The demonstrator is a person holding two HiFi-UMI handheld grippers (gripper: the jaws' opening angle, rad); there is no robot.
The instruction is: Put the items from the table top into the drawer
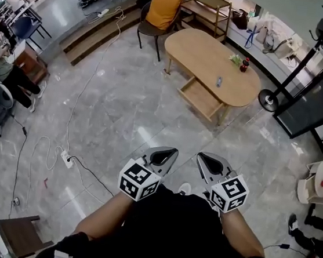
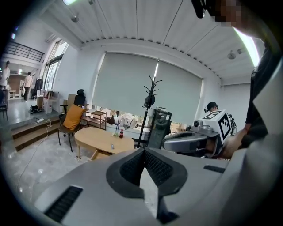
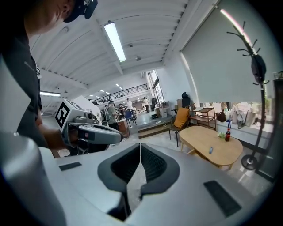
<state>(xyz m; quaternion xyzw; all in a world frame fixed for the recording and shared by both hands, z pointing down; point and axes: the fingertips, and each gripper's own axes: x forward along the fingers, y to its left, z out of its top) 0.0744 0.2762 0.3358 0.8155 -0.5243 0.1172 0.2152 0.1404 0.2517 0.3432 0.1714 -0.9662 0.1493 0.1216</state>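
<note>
An oval wooden table [image 1: 206, 52] stands far ahead across the marble floor, with its drawer [image 1: 200, 99] pulled open beneath the near side. On top are a dark bottle with a red cap [image 1: 245, 64], a small green item [image 1: 235, 59] and a small grey-blue object [image 1: 219, 81]. My left gripper [image 1: 168, 154] and right gripper [image 1: 206, 158] are side by side in front of my body, well short of the table, both shut and empty. The left gripper view shows the table [image 2: 98, 139] and bottle [image 2: 121, 133] small in the distance. The right gripper view shows the table [image 3: 208, 142] too.
A chair with an orange cushion [image 1: 163, 9] is behind the table and a wooden shelf [image 1: 210, 6] beyond it. A coat stand's base [image 1: 268, 100] sits right of the table, beside a black cabinet [image 1: 313, 103]. A power strip [image 1: 66, 158] and cables lie on the floor at left.
</note>
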